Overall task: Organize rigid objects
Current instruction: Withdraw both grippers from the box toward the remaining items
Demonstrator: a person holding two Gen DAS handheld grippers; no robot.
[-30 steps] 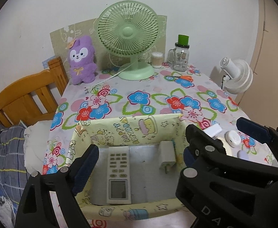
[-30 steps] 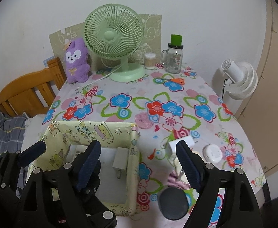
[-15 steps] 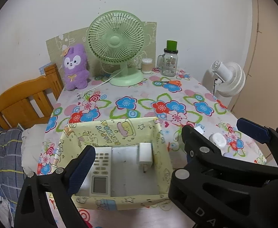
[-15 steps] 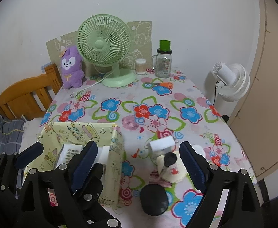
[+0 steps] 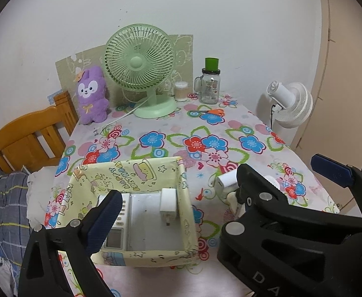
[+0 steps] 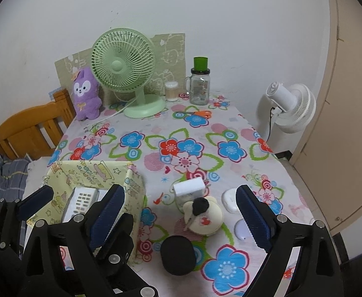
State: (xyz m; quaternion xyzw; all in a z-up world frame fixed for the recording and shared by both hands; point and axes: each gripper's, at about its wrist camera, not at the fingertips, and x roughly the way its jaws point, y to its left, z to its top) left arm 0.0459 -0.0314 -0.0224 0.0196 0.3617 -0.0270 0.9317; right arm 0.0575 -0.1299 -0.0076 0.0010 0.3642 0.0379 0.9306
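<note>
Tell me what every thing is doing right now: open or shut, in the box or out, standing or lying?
left gripper: open, empty.
right gripper: open, empty.
yellow fabric box: open-topped, upright.
remote control: lying flat in box.
white charger: lying in box.
white adapter: out on table.
black round case: out, closed.
green fan: standing.
glass jar: upright, lid on.

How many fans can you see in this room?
2. A green desk fan stands at the table's far end beside the purple plush toy; a white fan stands off the table's right side. None seems hidden.
</note>
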